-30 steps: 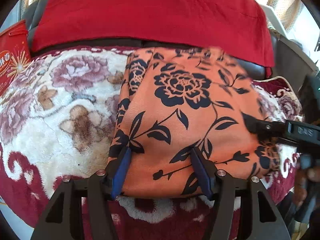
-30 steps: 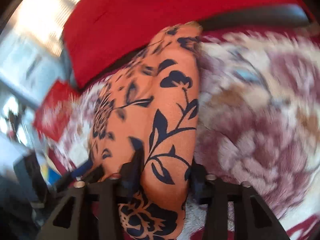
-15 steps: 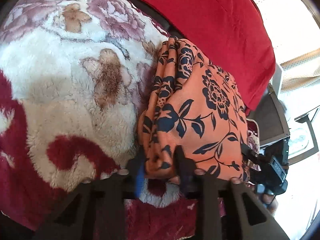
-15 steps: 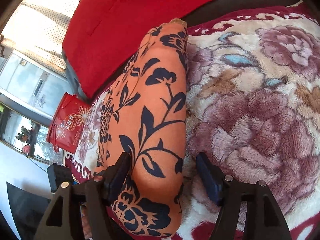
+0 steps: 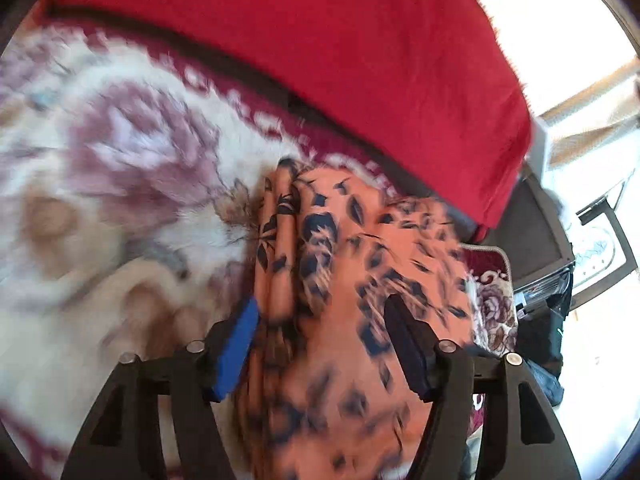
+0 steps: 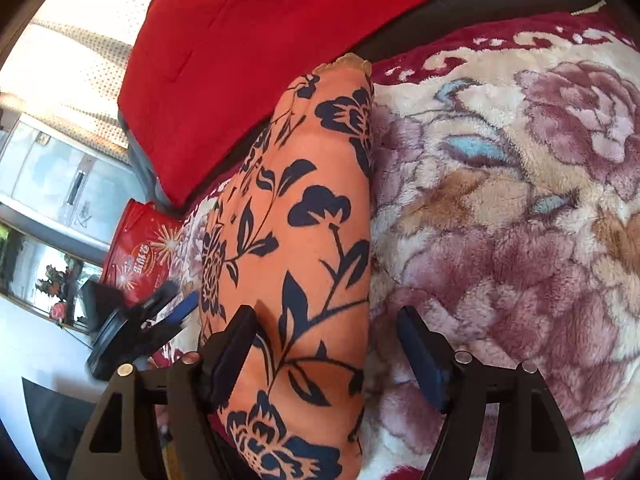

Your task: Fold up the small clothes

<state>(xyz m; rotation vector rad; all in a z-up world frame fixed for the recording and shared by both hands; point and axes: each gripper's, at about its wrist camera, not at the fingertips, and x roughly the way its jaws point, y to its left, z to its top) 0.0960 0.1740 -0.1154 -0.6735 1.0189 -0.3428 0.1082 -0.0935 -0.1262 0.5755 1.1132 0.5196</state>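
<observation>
An orange garment with a dark flower print (image 6: 320, 216) lies folded into a long narrow stack on the plush blanket. My right gripper (image 6: 325, 312) straddles its near right edge. Its jaws are opening: the left finger (image 6: 236, 344) rests against the cloth and the right finger (image 6: 420, 356) stands apart over the blanket. In the blurred left wrist view the garment (image 5: 360, 280) lies between the fingers of my left gripper (image 5: 323, 302). Its jaws are opening too, and the blue pad (image 5: 236, 348) sits beside the folded edge without pinching it. The left gripper (image 6: 152, 320) also shows beyond the garment's far side.
A floral plush blanket (image 6: 500, 220) covers the seat. A red cloth (image 6: 248, 40) drapes over the backrest behind it. A red gift bag (image 6: 136, 252) stands past the blanket's left end. Bright curtains (image 6: 72, 60) and furniture lie beyond.
The left gripper pinched the garment's folded edge half a second ago; its jaws now stand wider and it has swung sideways. The right jaws have spread, and the right finger has come off the cloth.
</observation>
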